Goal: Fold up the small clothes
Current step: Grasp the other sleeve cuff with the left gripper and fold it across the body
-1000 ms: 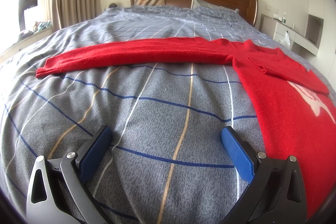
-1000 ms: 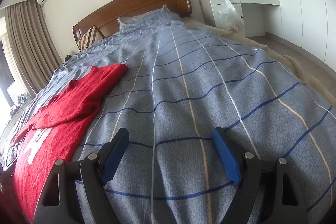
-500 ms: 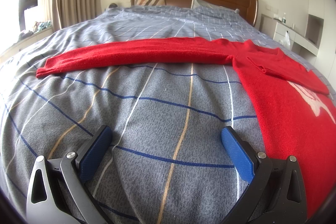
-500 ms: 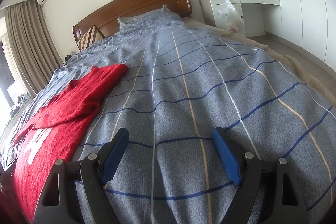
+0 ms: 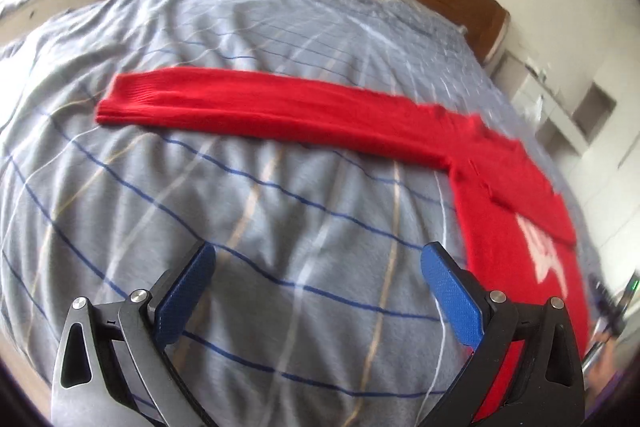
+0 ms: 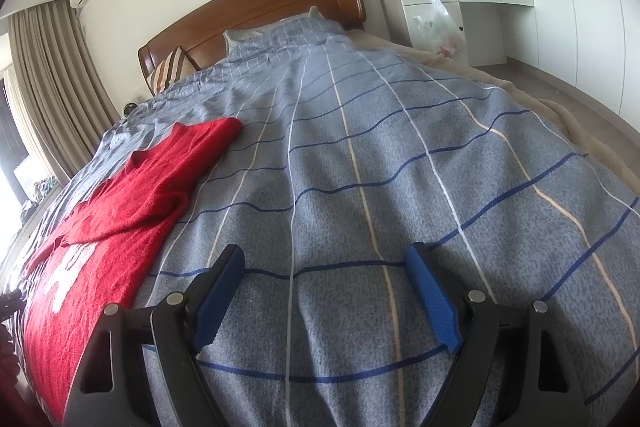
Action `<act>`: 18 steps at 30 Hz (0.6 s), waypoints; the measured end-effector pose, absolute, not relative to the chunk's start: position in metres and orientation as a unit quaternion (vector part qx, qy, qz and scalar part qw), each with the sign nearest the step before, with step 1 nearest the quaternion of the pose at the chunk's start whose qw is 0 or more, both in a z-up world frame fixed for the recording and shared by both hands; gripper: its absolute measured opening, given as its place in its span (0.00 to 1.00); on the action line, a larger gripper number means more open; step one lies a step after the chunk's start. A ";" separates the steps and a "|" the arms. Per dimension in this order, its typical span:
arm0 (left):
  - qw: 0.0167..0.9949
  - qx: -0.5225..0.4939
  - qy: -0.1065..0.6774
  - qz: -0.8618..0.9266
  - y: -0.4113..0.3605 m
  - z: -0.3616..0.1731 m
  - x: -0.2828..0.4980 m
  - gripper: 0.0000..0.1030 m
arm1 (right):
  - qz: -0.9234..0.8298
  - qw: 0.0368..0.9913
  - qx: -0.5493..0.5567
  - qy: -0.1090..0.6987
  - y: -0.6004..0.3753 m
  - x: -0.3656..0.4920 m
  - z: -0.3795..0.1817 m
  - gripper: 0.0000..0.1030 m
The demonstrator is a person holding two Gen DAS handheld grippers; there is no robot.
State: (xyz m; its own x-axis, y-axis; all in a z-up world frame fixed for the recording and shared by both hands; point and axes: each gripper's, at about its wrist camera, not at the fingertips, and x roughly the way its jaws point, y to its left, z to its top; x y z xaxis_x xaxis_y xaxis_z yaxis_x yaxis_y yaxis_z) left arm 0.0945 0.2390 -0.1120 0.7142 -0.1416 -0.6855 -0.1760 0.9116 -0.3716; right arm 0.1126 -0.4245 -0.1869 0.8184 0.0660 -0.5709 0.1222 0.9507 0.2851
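A red sweater (image 5: 500, 187) with white lettering lies flat on the grey checked bedcover (image 5: 280, 227). One long sleeve (image 5: 260, 111) stretches straight out to the left; the other sleeve (image 6: 132, 211) lies folded across the chest. My left gripper (image 5: 316, 259) is open and empty, above the bedcover just below the outstretched sleeve and left of the sweater's body. My right gripper (image 6: 324, 259) is open and empty over bare bedcover (image 6: 400, 167), to the right of the sweater (image 6: 100, 247).
A wooden headboard (image 6: 256, 11) with pillows is at the far end. Curtains (image 6: 44, 87) and a window hang on the left. A white desk (image 6: 460, 3) with a hanging plastic bag (image 6: 440, 27) stands on the right. The bed's right edge drops to the floor (image 6: 560, 79).
My left gripper has moved forward and tilted, so the sleeve looks closer and the view is blurred. My right gripper has hardly moved. Both stay open.
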 end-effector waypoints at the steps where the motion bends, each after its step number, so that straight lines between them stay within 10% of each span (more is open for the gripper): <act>1: 0.891 -0.252 0.377 0.023 0.265 -0.113 0.098 0.99 | -0.015 0.941 0.155 0.301 -0.424 0.113 -0.187 0.80; 10: 0.829 -0.455 0.310 0.098 0.385 -0.135 0.136 0.91 | -0.018 0.941 0.152 0.303 -0.422 0.114 -0.187 0.80; 16: 0.811 -0.499 0.271 0.143 0.402 -0.151 0.146 0.57 | -0.018 0.940 0.151 0.304 -0.422 0.114 -0.187 0.80; 18: 0.812 -0.496 0.271 0.145 0.402 -0.153 0.150 0.23 | -0.019 0.940 0.150 0.304 -0.422 0.114 -0.188 0.80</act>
